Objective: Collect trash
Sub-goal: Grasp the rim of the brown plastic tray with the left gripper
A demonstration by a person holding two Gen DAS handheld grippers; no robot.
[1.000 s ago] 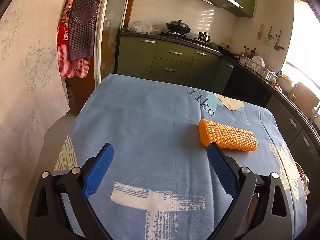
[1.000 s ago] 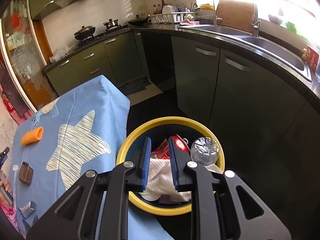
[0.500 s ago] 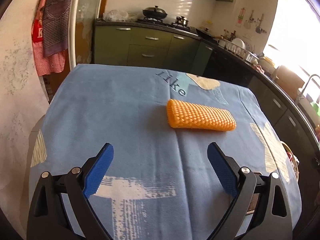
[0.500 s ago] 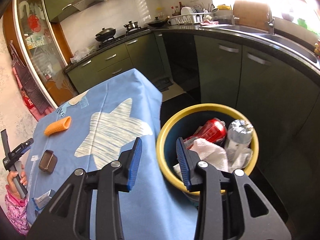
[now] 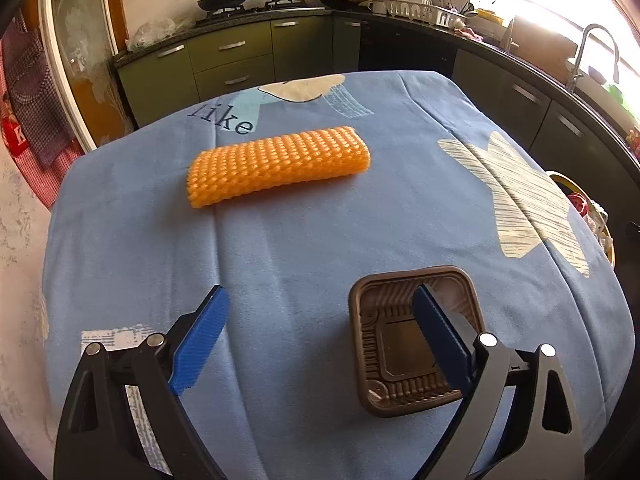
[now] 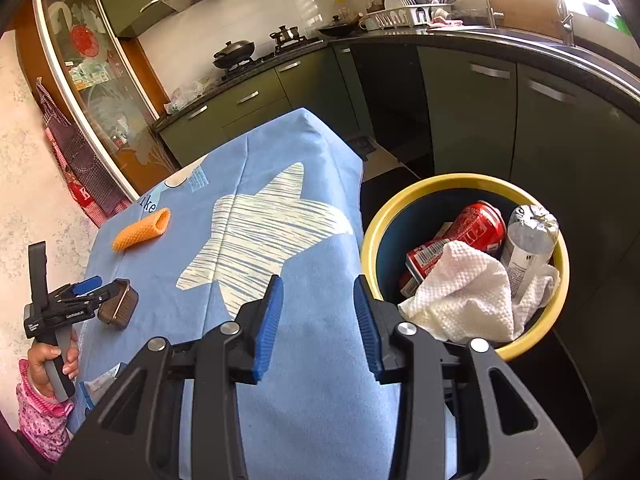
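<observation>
A yellow-rimmed bin stands on the floor just beside the blue-clothed table. In it lie a red can, a clear bottle, a red carton and a crumpled paper towel on top.

On the table, a brown tray sits empty, open side up. The left gripper is spread wide over it, its jaws having just been closing a little; one finger reaches into the tray, the other is outside, and whether either touches it is unclear. An orange foam net lies flat farther back, well apart.

The right gripper is partly spread with nothing between its jaws, over the table edge next to the bin.
</observation>
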